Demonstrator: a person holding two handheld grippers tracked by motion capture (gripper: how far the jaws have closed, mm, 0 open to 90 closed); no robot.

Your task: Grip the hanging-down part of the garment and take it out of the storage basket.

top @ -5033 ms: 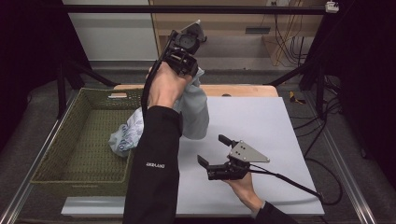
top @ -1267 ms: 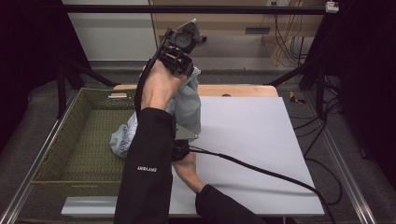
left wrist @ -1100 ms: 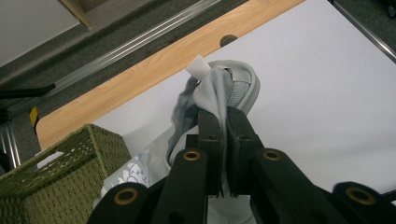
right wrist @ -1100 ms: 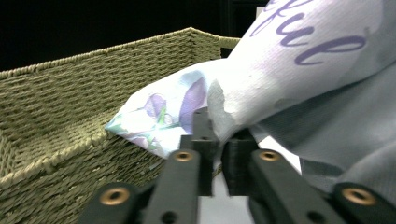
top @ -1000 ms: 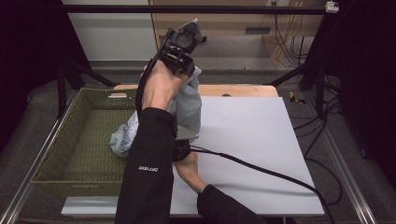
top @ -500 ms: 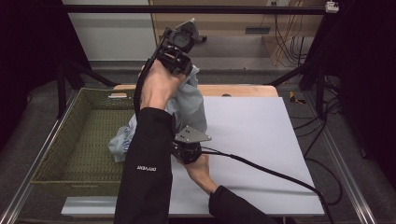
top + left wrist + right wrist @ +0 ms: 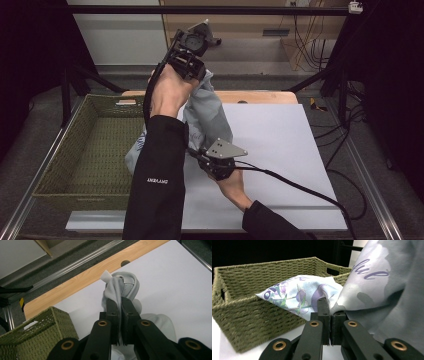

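Since the frame half a second earlier, the right gripper (image 7: 196,159) had drawn back from under the left sleeve toward the open table, its grey plate now plainly showing, while the left gripper (image 7: 192,55) had kept its raised station above the table's far edge. Both tools were closed on the pale grey garment (image 7: 207,112): the left pinched a bunched, ribbed fold (image 7: 122,287) at the top, so that the cloth hung down in a long drape; the right gripper (image 7: 330,307) nipped a thin lower hem, judged to be pulling it out to spread the cloth. The garment was a soft, limp knit with a purple floral and lettered print (image 7: 294,293), part of it sagging over the near corner of the green woven basket (image 7: 90,150), a stiff, coarse, straight-walled box. The white tabletop (image 7: 280,145) was smooth and matt, edged in pale wood.
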